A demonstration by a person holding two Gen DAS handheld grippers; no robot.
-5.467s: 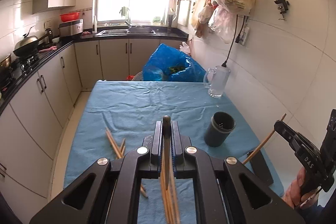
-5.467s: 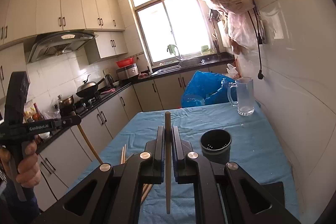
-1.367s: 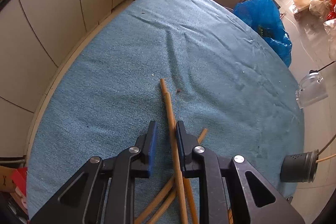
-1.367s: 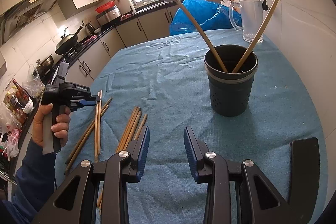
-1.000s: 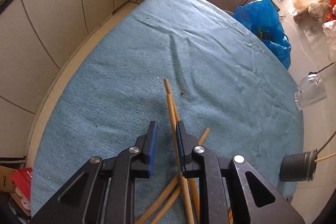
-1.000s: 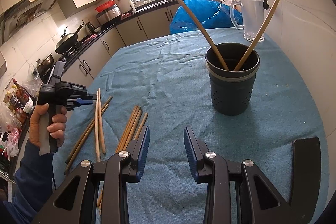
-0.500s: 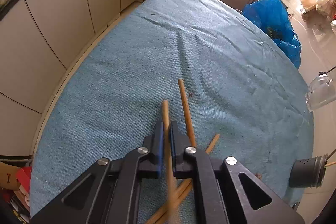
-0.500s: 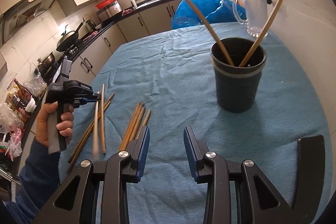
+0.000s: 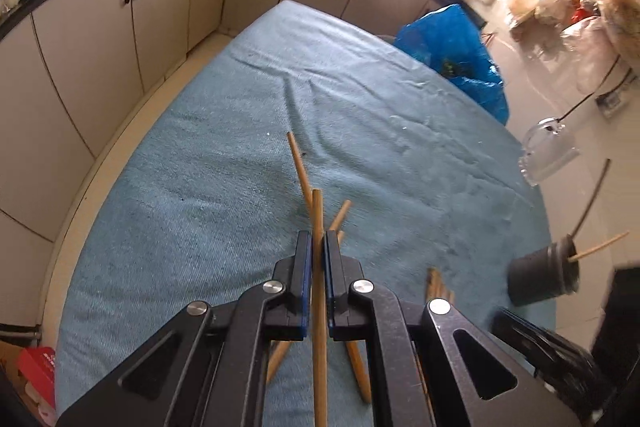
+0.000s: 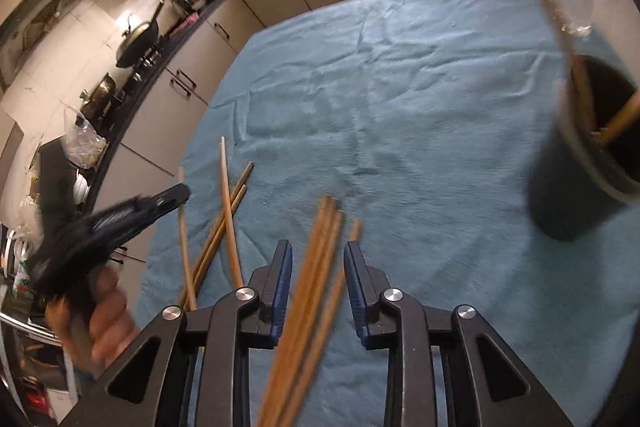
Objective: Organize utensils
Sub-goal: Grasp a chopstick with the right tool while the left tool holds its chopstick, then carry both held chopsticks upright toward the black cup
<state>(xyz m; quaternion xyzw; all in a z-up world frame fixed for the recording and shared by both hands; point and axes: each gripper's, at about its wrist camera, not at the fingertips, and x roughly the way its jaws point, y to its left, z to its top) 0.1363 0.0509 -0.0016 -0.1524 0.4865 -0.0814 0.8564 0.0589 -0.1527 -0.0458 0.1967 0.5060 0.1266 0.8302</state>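
My left gripper (image 9: 317, 241) is shut on one wooden chopstick (image 9: 318, 223) and holds it above the blue cloth (image 9: 224, 163). Other loose chopsticks (image 9: 298, 163) lie under it. My right gripper (image 10: 316, 253) is open, its jaws straddling a bundle of chopsticks (image 10: 320, 247) on the cloth, not gripping them. The dark grey utensil holder (image 10: 576, 163) stands at the right with two chopsticks in it; it also shows in the left wrist view (image 9: 540, 279). The left gripper shows in the right wrist view (image 10: 160, 205), holding its chopstick (image 10: 183, 227).
A glass pitcher (image 9: 546, 155) stands near the wall at the table's far right. A blue plastic bag (image 9: 452, 55) sits beyond the table's far end. Cabinets (image 9: 100, 27) run along the left side. More loose chopsticks (image 10: 230, 211) lie left of the bundle.
My left gripper has closed on one chopstick and lifted it off the cloth. My right gripper has tipped down and moved left from the holder to straddle the chopstick bundle.
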